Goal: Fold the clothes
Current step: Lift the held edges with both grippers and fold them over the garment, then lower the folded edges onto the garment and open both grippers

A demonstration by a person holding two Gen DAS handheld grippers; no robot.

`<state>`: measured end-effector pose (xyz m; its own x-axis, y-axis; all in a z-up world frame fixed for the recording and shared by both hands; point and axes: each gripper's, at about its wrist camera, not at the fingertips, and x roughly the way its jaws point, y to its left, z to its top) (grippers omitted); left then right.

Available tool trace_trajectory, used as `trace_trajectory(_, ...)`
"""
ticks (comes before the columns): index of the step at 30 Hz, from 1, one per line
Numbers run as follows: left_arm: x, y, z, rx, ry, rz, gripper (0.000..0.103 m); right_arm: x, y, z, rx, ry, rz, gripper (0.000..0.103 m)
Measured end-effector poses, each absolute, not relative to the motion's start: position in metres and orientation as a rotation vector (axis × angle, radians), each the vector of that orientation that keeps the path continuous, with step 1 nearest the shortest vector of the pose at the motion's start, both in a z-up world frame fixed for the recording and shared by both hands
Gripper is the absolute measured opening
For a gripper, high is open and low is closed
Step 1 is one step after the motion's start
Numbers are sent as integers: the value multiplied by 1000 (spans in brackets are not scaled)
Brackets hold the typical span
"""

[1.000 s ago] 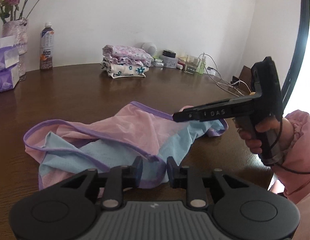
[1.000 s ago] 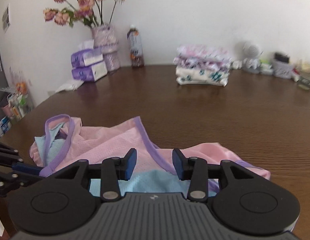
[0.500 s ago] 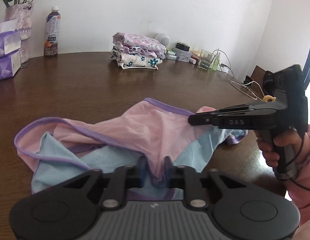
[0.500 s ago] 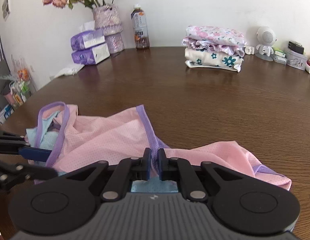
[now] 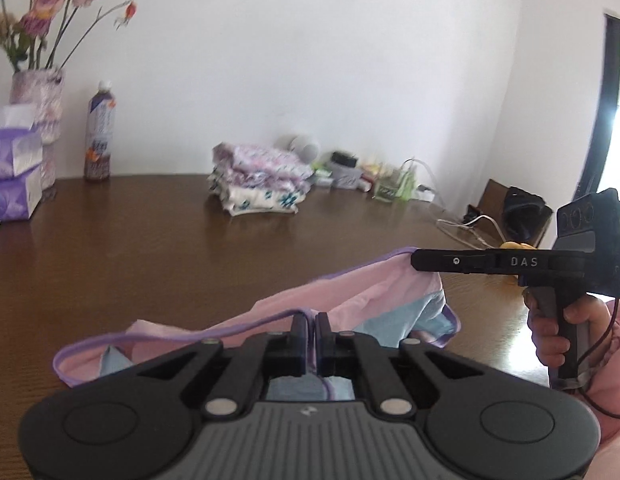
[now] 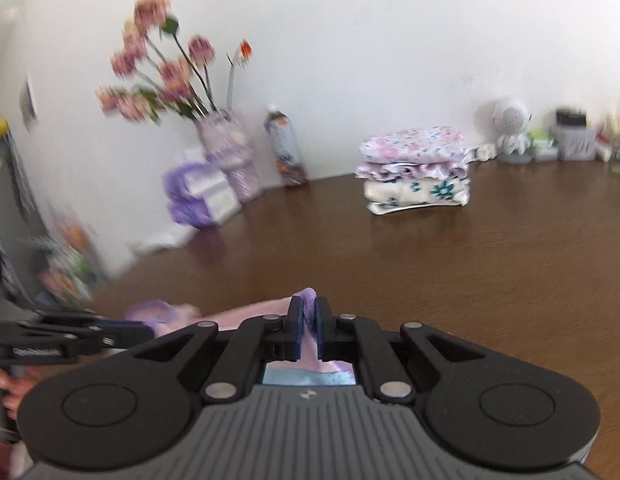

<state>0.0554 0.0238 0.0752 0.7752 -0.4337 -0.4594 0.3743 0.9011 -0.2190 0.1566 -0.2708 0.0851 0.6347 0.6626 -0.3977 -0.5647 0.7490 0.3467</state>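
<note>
Left gripper and right gripper both clenched on the pink, purple-trimmed mesh garment, near edge of brown wooden desk.

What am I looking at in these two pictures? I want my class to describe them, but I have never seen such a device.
A person holds a hand tool with two jaws in each hand; a camera on each tool looks forward along them. One picture comes from the left gripper, the other from the right gripper. Both are shut on the purple trim of a pink and blue garment, lifting it over a brown table. The left camera also shows the right tool from the side. At the back are a stack of folded clothes, a bottle, tissue packs and a vase of flowers.
</note>
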Motion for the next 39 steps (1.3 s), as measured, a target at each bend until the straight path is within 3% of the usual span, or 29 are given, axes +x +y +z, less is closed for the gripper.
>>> trace_trajectory(6, 32, 17, 67, -75, 571, -473, 3, 119, -290, 92, 168, 498, 721, 6)
trace_trajectory(20, 27, 9, 25, -50, 717, -502, 4, 86, -285, 33, 123, 706, 629, 6)
trace_trajectory(39, 52, 5, 13, 37, 727, -416, 8, 109, -271, 26, 88, 748, 610, 6)
